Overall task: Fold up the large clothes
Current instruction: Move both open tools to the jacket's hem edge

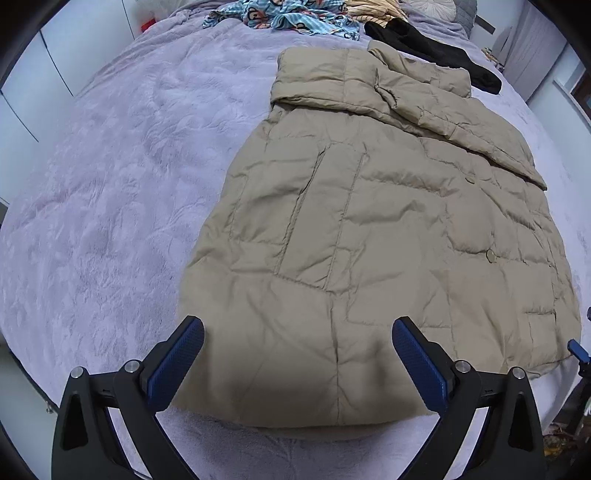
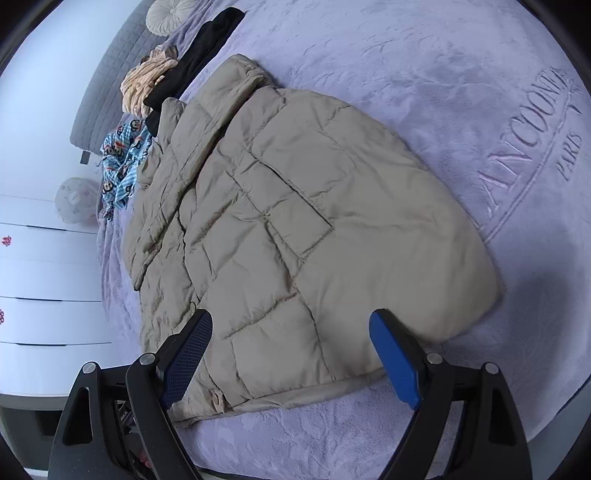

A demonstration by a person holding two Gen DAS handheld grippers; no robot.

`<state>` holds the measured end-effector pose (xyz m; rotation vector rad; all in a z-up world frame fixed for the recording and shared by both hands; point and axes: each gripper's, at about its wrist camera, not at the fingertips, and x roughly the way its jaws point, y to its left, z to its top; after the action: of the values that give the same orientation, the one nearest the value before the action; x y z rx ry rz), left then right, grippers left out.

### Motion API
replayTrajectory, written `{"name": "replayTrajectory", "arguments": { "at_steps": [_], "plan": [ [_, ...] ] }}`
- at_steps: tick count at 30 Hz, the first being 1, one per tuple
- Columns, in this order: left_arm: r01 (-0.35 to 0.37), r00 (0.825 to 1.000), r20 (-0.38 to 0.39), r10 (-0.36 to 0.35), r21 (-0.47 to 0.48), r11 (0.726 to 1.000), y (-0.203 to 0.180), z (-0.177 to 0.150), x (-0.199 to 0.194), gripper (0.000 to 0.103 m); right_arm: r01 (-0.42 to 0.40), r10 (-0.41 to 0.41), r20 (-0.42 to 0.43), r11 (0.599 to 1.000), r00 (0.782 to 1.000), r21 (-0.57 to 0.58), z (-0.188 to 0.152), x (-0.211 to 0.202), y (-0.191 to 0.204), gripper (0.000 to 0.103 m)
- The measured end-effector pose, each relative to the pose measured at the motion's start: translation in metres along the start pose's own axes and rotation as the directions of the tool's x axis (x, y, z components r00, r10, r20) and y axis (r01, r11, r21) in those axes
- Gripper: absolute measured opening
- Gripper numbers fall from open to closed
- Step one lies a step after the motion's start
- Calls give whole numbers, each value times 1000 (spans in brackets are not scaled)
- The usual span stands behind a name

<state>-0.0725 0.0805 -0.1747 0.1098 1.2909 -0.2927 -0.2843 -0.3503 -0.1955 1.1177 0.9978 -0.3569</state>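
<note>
A large beige quilted puffer coat (image 1: 369,229) lies flat on the lilac bedspread (image 1: 110,184), its sleeves folded across the upper body. My left gripper (image 1: 297,341) hovers open above the coat's bottom hem, with nothing between its blue pads. The right wrist view shows the same coat (image 2: 295,229) at a slant, its hem nearest the camera. My right gripper (image 2: 291,336) is open too, held over the hem's corner near the buttoned front edge, and nothing sits between its fingers.
Behind the coat's collar lie a black garment (image 1: 436,51), a blue cartoon-print cloth (image 1: 288,18) and a cream striped cloth (image 2: 144,85). White drawers (image 2: 44,280) stand beside the bed. The bedspread (image 2: 480,92) carries embossed lettering to the coat's right.
</note>
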Motion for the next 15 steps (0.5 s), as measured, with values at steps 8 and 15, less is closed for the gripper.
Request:
{"name": "replayTrajectory", "arguments": {
  "at_steps": [8,15],
  "plan": [
    [93,994,-52,-96,-62,994,40,-24,-3,102,1,-3,20,995,1000,96,-15,-14,-30,89],
    [281,941,-148,-305,-163,946,60,-47,8,102,-26,24,10,979,1000,202,-26,-5,-50,89]
  ]
}}
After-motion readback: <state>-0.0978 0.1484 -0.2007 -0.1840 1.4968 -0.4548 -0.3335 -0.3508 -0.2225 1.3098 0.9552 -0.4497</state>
